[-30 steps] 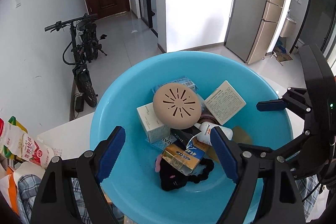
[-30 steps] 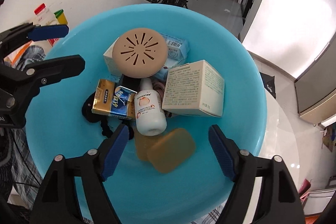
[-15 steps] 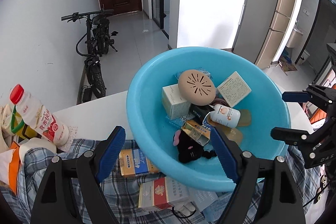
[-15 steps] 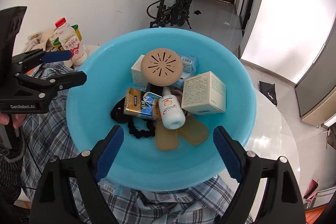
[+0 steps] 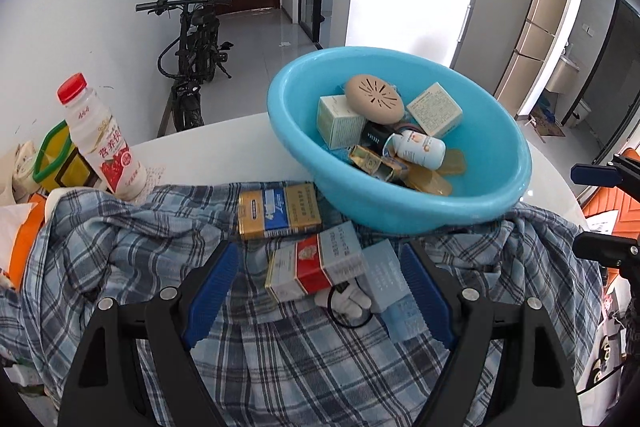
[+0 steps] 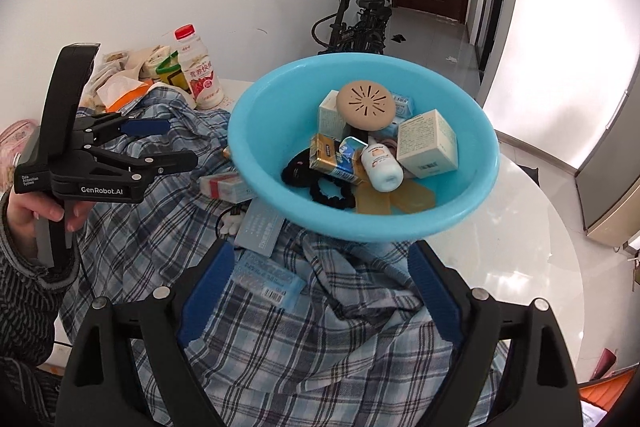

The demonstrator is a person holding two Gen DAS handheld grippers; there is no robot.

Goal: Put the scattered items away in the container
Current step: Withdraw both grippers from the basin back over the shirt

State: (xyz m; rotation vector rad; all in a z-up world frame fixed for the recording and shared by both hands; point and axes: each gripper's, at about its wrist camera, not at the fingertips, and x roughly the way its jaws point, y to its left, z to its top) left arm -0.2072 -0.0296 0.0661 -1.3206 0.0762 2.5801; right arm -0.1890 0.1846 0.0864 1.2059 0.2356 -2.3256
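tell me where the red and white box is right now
The red and white box lies on the plaid cloth in the left wrist view, just in front of the blue basin, between the gold and blue box and a pale blue box.

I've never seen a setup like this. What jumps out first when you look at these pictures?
The big round bright-blue plastic basin, heaped with small boxes and a white bottle, sits on a blue checked cloth over a white table. Flat packets lie scattered on the cloth before it, among them a red-and-white carton. An open black hand-held gripper with blue pads frames the view.
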